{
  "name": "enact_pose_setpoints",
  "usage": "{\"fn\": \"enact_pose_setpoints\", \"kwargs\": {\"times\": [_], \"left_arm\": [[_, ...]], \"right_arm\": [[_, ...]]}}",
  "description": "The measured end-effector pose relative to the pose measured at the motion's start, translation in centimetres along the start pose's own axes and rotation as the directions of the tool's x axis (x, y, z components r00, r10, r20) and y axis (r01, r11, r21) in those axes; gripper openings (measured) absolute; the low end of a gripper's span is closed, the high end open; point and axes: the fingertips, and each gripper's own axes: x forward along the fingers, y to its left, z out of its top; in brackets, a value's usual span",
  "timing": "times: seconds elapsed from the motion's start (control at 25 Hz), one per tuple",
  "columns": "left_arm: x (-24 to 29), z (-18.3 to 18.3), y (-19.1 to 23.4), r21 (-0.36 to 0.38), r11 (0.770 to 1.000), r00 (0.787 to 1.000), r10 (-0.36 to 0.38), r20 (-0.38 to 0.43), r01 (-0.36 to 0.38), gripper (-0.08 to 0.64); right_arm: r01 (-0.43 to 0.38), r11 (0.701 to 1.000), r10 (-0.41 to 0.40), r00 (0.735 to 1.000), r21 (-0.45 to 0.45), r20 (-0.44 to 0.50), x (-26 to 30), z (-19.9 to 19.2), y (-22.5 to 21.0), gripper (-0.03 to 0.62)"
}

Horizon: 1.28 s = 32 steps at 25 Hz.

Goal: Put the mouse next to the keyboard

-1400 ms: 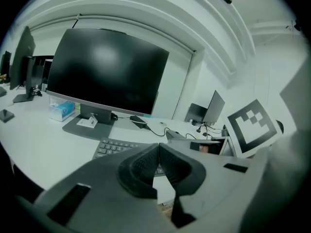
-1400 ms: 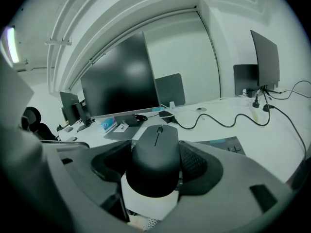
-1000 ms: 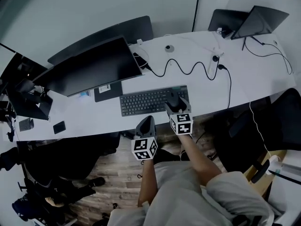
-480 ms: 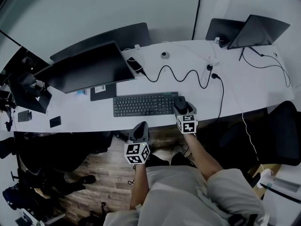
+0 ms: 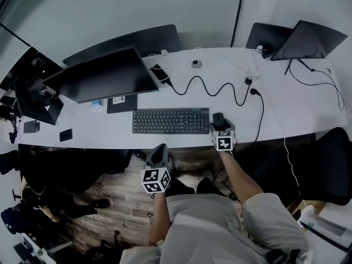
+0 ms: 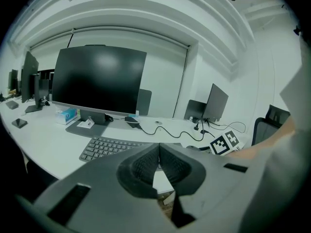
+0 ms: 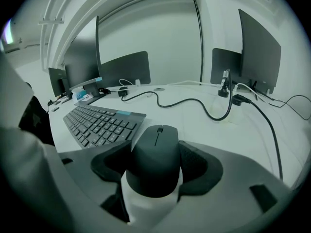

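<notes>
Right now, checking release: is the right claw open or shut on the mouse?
Shut on the mouse: pads of the right claw press both its sides.

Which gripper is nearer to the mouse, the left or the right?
Right. The right gripper grips the mouse between its jaws, by the right end of the keyboard. The left gripper, shut and empty, is off the front edge of the desk, away from the mouse.

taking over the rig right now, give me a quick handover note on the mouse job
Left tongs: shut, empty, held off the front edge of the desk.
Right tongs: closed on the mouse, at the right end of the keyboard.
Done: mouse is beside the keyboard.
Left: can't tell if the mouse rests on the desk; set it down if not, open the right tongs, back away.
</notes>
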Motion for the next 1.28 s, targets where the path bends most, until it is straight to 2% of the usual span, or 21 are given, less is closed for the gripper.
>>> {"fn": "enact_pose_setpoints", "kwargs": {"times": [0.52, 0.72, 1.0, 1.28], "left_arm": [[-0.7, -0.5, -0.5, -0.005, 1.0, 1.0, 0.027, 0.005, -0.027, 0.023], [-1.3, -0.9, -1.0, -0.005, 1.0, 1.0, 0.022, 0.007, -0.022, 0.023], [-1.7, -0.9, -1.4, -0.005, 1.0, 1.0, 0.014, 0.021, -0.014, 0.023], [-2.0, -0.7, -1.6, -0.006, 1.0, 0.999, 0.014, 0.038, -0.013, 0.023]], "right_arm": [[-0.047, 0.998, 0.049, 0.998, 0.035, -0.039, 0.6, -0.6, -0.2, 0.318], [-0.06, 0.998, 0.062, 0.995, 0.021, -0.078, 0.4, -0.7, -0.2, 0.351], [-0.07, 0.997, 0.071, 0.996, 0.018, -0.045, -1.6, 0.4, -0.3, 0.359], [-0.128, 0.991, 0.129, 0.992, -0.024, 0.002, -3.9, 1.9, 1.9, 0.359]]}}
